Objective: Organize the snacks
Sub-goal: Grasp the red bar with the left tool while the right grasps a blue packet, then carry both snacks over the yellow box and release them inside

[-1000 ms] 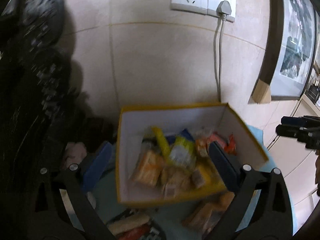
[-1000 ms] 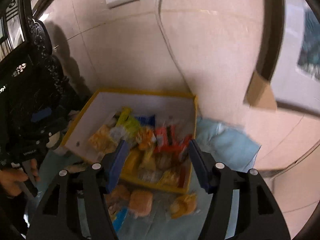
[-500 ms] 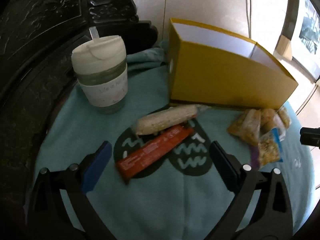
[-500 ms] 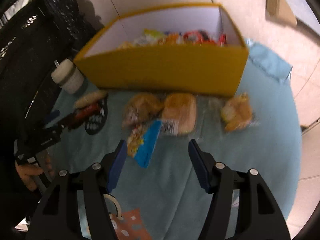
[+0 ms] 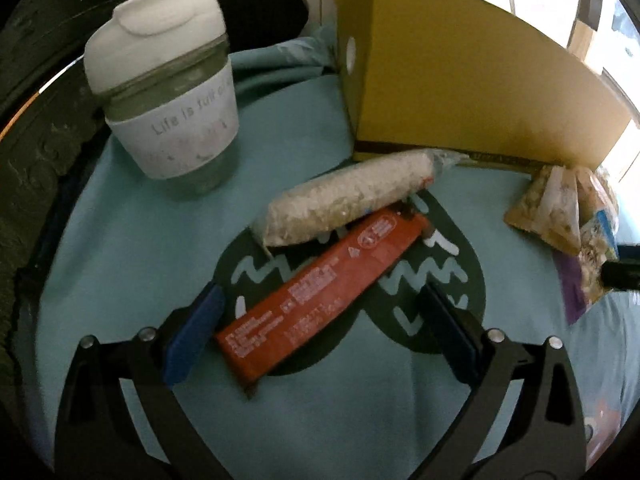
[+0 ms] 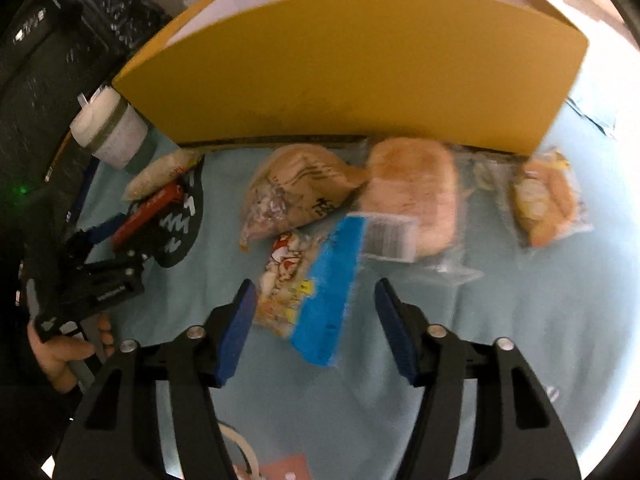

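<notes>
A yellow box (image 5: 460, 88) stands at the back of the teal cloth; it also shows in the right wrist view (image 6: 352, 76). My left gripper (image 5: 320, 320) is open, its fingers on either side of an orange-red bar (image 5: 320, 292) that lies next to a pale rice-cake roll (image 5: 344, 200). My right gripper (image 6: 312, 304) is open over a blue and yellow snack bag (image 6: 312, 284). Behind it lie a brown bag (image 6: 296, 192), a wrapped bun (image 6: 412, 196) and a small pastry packet (image 6: 548, 200).
A white lidded cup (image 5: 168, 92) stands at the left, by dark carved furniture (image 5: 24, 128). More snack bags (image 5: 560, 208) lie at the right in the left wrist view. The left gripper and the hand that holds it show in the right wrist view (image 6: 104, 276).
Both grippers have dropped from above the box down close to the cloth. The left now straddles the orange-red bar; the right has closed in on the blue bag.
</notes>
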Demonstrator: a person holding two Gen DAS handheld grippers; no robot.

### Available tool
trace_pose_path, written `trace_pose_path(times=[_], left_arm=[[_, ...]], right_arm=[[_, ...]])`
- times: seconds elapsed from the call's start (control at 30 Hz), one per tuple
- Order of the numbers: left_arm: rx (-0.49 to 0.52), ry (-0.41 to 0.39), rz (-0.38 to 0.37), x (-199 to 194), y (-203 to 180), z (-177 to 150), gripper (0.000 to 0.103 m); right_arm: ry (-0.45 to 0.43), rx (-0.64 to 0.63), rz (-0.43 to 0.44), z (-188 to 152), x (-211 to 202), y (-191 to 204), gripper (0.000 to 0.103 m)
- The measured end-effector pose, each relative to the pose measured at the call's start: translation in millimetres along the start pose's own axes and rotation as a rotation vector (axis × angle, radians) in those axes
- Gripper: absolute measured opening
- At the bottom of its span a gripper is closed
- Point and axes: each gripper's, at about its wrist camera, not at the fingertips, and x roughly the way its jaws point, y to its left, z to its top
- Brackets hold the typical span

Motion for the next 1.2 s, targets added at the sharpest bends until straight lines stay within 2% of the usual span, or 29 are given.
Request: trace_pose_path(times=[0.03, 0.07, 0.1, 0.13, 0.17, 0.33, 0.43, 0.6, 0.9, 1.2], left_arm=[[0.004, -0.004, -0.003, -1, -1, 0, 0.092], [0.016, -0.016, -0.016, -3, -3, 0, 0.08], [0.035, -0.03, -0.029, -7, -7, 1, 0.051], [0.053, -0.033, -0.058, -10, -12, 2, 0.031], [0.062, -0.032, -0.073, -12, -15, 1, 0.024], [0.02, -0.03, -0.162, -26, -19, -15, 0.023], [0.001, -0.035, -0.186, -32, -25, -24, 0.023], [-0.008, -0.084, -0.234, -56, -36, -22, 0.023], [0.029, -0.274, -0.326, -133, -75, 20, 0.023], [0.059, -0.408, -0.345, -189, -102, 107, 0.024]], right_arm=[[0.012, -0.006, 0.017, 1, 5, 3, 0.046], [0.011, -0.01, 0.037, 2, 6, 5, 0.035], [0.008, -0.02, 0.072, 3, 6, 8, 0.023], [0.0, -0.045, 0.08, 3, 6, 13, 0.022], [-0.007, -0.058, 0.084, 3, 4, 14, 0.017], [-0.015, -0.064, 0.122, -3, -7, 9, 0.016], [-0.036, -0.057, 0.134, -7, -21, 2, 0.016], [-0.085, -0.063, 0.147, -14, -51, -6, 0.016], [-0.218, -0.074, 0.159, -13, -115, -7, 0.017], [-0.403, -0.124, 0.118, 48, -209, -17, 0.017]])
